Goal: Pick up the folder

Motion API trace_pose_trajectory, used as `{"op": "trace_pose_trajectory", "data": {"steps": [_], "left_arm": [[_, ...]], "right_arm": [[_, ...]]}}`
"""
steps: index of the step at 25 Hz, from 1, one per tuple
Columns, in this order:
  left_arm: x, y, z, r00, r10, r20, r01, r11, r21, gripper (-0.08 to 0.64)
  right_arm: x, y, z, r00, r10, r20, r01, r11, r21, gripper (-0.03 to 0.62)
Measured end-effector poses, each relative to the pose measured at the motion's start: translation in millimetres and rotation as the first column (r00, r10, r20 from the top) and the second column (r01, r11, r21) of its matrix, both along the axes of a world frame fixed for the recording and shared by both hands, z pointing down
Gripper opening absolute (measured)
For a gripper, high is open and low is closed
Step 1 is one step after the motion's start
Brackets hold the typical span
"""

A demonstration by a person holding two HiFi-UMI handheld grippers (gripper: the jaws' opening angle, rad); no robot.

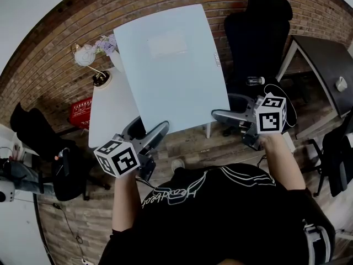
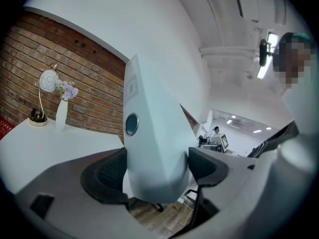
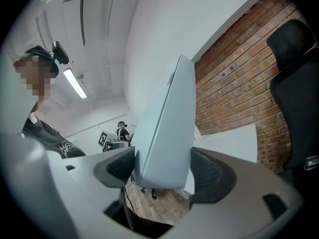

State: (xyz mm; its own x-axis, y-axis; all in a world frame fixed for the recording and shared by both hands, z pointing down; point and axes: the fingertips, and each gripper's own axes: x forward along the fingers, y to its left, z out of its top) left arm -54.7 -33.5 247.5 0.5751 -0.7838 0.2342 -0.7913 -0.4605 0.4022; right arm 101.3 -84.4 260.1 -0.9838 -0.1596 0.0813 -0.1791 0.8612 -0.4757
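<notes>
The folder (image 1: 171, 65) is a large pale blue binder, held up in the air above the white table (image 1: 107, 117), its flat cover facing me. My left gripper (image 1: 148, 132) is shut on its lower left corner. My right gripper (image 1: 225, 108) is shut on its lower right edge. In the left gripper view the folder (image 2: 149, 138), with a round hole in its spine, stands upright between the pads of the left gripper (image 2: 155, 176). The right gripper view has the folder (image 3: 167, 128) edge-on, pinched in the right gripper (image 3: 162, 171).
A white vase of flowers (image 1: 107, 46) and a small lamp (image 1: 85, 54) stand at the table's far end by the brick wall. A black office chair (image 1: 259, 32) is behind the right gripper, a dark desk (image 1: 325, 65) at far right, a red basket (image 1: 81, 114) on the floor.
</notes>
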Motion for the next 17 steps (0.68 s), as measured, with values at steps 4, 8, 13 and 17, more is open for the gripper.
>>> {"op": "trace_pose_trajectory", "data": {"steps": [4, 8, 13, 17], "left_arm": [[0.9, -2.2, 0.6, 1.0, 0.008, 0.003, -0.008, 1.0, 0.002, 0.373], [3.4, -6.4, 2.5, 1.0, 0.016, 0.009, -0.016, 1.0, 0.009, 0.373], [10.9, -15.3, 5.2, 1.0, 0.028, 0.013, -0.028, 1.0, 0.011, 0.373], [14.4, -22.6, 5.2, 0.999, 0.036, 0.017, -0.037, 0.999, 0.017, 0.373]], "right_arm": [[1.1, -1.1, 1.9, 1.0, 0.007, -0.007, -0.007, 1.0, -0.003, 0.301], [3.9, -3.5, 4.7, 1.0, 0.016, -0.009, -0.016, 1.0, -0.001, 0.301], [11.8, -9.1, 8.0, 0.999, 0.035, -0.017, -0.035, 0.999, -0.005, 0.301], [15.9, -14.7, 9.6, 0.999, 0.045, -0.018, -0.046, 0.999, -0.006, 0.301]]}}
